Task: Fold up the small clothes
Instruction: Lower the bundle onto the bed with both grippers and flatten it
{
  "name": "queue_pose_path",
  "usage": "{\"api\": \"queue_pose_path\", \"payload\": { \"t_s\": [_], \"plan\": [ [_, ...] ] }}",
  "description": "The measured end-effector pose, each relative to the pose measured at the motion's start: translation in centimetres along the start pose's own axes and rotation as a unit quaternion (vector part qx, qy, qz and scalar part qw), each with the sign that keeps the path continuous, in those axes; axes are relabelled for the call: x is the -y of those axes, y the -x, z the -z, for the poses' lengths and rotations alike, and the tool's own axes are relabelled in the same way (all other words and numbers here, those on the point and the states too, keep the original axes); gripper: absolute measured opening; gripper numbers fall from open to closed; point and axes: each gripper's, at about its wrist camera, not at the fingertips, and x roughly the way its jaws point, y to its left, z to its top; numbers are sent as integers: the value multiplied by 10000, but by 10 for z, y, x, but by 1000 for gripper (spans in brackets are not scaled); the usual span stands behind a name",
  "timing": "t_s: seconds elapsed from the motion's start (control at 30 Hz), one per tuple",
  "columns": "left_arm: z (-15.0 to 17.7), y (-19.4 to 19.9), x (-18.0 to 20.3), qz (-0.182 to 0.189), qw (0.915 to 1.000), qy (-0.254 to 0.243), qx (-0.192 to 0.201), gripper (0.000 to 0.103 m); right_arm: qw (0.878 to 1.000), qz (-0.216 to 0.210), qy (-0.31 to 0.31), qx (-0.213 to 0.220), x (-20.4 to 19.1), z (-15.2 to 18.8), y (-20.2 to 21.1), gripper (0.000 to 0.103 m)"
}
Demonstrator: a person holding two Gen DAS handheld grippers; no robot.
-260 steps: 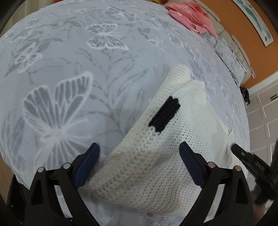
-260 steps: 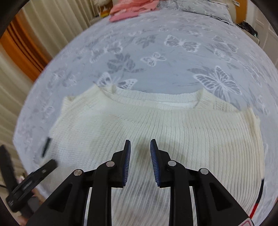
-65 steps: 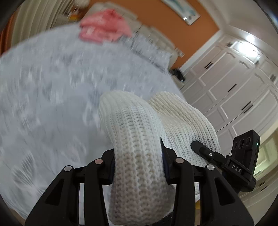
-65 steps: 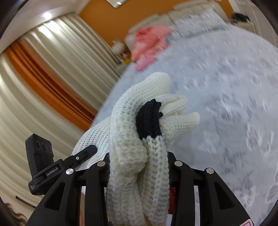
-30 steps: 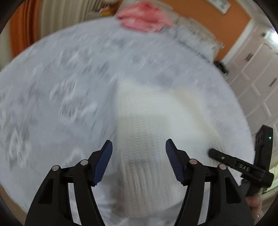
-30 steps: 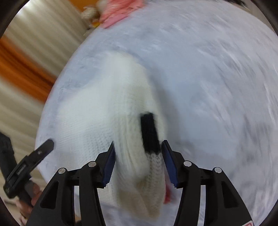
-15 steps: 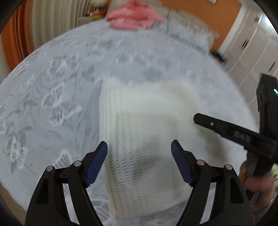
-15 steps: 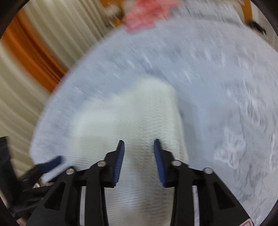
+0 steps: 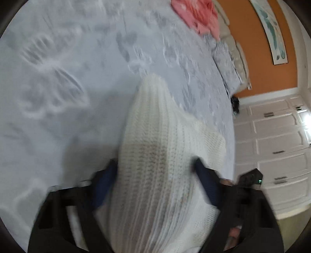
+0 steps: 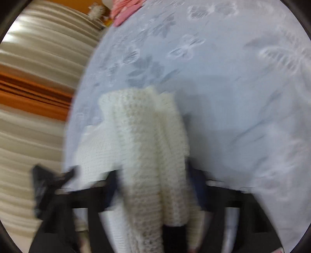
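Note:
A folded cream knit sweater lies on the butterfly-print bedspread. My left gripper has its blue pads on either side of a thick fold of the sweater, pressed against the knit. In the right wrist view the sweater bunches up between the pads of my right gripper, which grips it; a black knit patch shows at the bottom. The right gripper shows at the left view's right edge. Both views are motion-blurred.
A pile of pink clothes lies at the far end of the bed, also in the right wrist view. Pillows line the orange wall. White cupboards stand right; cream and orange curtains hang left.
Half a second ago both grippers were open above the flat folded sweater. Now both have dropped and closed on its near edge, and the knit bunches up between the pads.

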Motion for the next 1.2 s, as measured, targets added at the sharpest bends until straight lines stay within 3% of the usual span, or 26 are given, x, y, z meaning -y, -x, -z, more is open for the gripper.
{"api": "queue_pose_path", "payload": {
  "t_s": [0.03,0.1,0.13,0.2,0.27,0.33,0.4,0.47,0.5,0.57,0.7,0.73,0.77,0.8,0.83,0.87,0.9,0.97,1.03,1.1,1.13,1.2],
  "plan": [
    [-1,-2,4,-55,9999,-111,34,58,9997,-33,88,217,-6,4,10,36],
    [-1,1,24,-71,9979,-646,84,50,9976,-147,229,632,-18,16,35,34],
    [-1,2,35,-39,9958,-904,107,49,9966,-153,293,757,-23,21,43,33],
    [2,-1,53,-2,9908,-1345,123,50,9909,231,688,1136,-35,34,60,34],
    [3,-15,59,-374,9882,-1481,82,58,9888,703,794,1053,-27,35,49,41],
    [3,-24,55,-869,9862,-1404,114,61,9879,1199,704,687,-13,31,33,42],
    [10,-11,57,-745,9884,-1303,216,61,9897,882,561,980,-16,40,58,42],
    [27,13,63,-904,9838,-1489,432,70,9865,777,721,1251,-30,56,82,45],
    [38,25,65,-952,9810,-1603,533,81,9859,687,820,1286,-37,69,91,50],
    [65,42,61,-903,9791,-1715,611,86,9869,731,887,1130,-40,92,93,69],
    [97,40,35,-1100,9828,-1458,275,86,9920,978,592,539,-21,140,73,72],
    [102,36,29,-1082,9851,-1323,183,85,9944,906,402,370,-13,147,65,72],
    [105,29,20,-1017,9888,-1090,47,80,9964,755,296,257,-6,149,57,52],
    [107,24,16,-937,9913,-929,-40,61,9981,552,248,140,-3,152,50,30],
    [108,19,13,-909,9927,-783,-124,47,9981,576,214,99,-1,147,46,24],
    [108,19,12,-917,9937,-634,-141,41,9981,536,177,234,-4,143,54,20],
    [107,22,14,-801,9952,-558,-119,33,9979,431,232,427,-11,137,67,20],
    [108,31,23,-663,9957,-642,-39,32,9949,520,547,668,-23,125,85,20],
    [110,29,27,-817,9929,-862,-56,32,9937,666,751,501,-22,122,80,20],
    [113,12,26,-1188,9878,-988,-185,36,9920,1023,736,-48,-1,126,47,25],
    [115,5,25,-1329,9855,-1037,-190,37,9908,1131,735,-92,5,129,40,28],
    [120,8,32,-1444,9826,-1164,-12,39,9928,985,632,239,5,137,54,36]
  ]
}}
